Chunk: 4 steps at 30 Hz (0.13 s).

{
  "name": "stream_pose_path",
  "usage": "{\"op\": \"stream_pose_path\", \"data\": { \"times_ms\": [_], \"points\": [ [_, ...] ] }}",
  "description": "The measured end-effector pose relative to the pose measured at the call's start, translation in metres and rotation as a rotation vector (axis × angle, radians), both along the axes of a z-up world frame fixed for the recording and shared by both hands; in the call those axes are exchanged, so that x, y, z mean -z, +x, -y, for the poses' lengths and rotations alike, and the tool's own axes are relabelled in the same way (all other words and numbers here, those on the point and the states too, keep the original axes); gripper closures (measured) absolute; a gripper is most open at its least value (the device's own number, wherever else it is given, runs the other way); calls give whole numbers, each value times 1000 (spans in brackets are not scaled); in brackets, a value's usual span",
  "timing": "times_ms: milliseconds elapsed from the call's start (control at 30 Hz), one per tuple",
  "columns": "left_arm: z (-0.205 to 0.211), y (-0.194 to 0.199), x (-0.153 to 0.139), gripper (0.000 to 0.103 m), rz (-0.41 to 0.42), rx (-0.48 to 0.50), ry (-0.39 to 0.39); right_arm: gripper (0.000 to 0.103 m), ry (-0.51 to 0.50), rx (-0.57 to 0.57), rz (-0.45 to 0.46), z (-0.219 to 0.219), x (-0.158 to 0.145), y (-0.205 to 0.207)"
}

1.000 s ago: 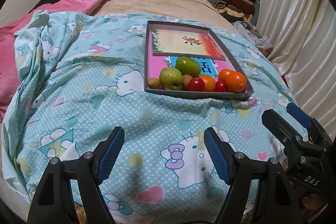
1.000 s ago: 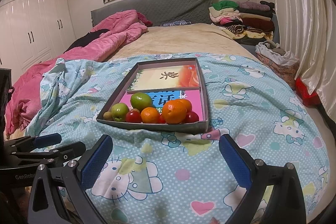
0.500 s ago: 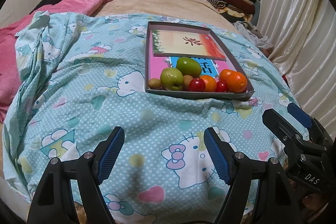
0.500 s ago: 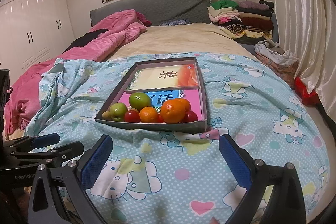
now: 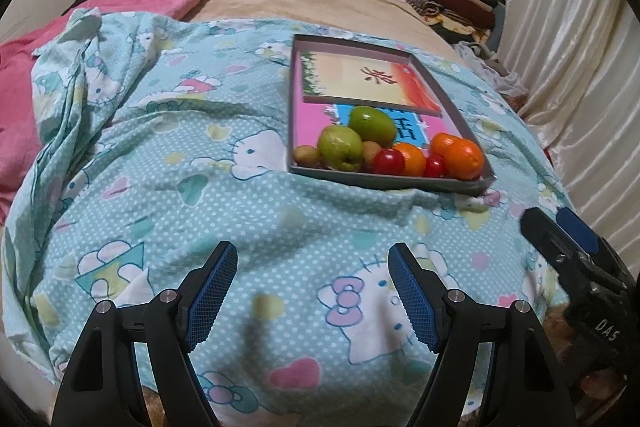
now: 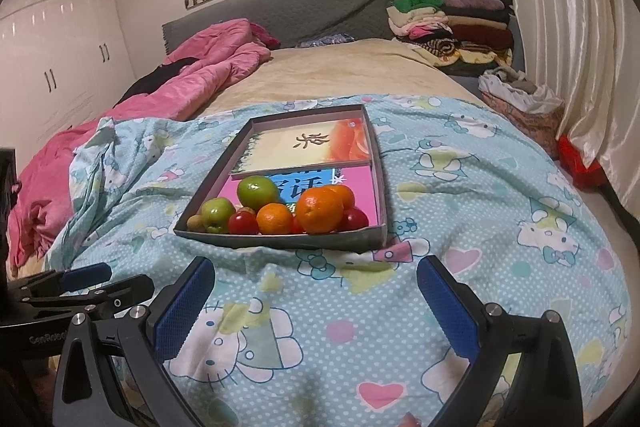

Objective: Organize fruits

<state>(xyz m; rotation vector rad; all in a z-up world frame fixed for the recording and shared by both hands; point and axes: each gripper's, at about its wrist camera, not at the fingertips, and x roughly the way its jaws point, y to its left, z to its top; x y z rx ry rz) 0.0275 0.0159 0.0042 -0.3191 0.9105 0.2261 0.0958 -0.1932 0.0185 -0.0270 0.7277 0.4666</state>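
A small brown fruit (image 5: 370, 149) is hiding behind apples (image 5: 340, 153); oranges (image 6: 319, 210) are crowding the tray (image 6: 280, 241); both claws, left (image 5: 312, 293) and right (image 6: 316, 307), are gaping, released

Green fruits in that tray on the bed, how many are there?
2. One green fruit sits near the tray's front left corner; the other green fruit lies just behind it, toward the middle. More could be hidden behind the oranges.
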Motion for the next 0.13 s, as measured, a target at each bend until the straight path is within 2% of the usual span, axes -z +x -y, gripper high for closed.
{"op": "stream_pose_path", "data": {
  "times_ms": [133],
  "points": [
    [-19, 7, 2, 24, -1, -45, -8, 1, 44, 70, -33, 16, 2, 14]
  ]
}}
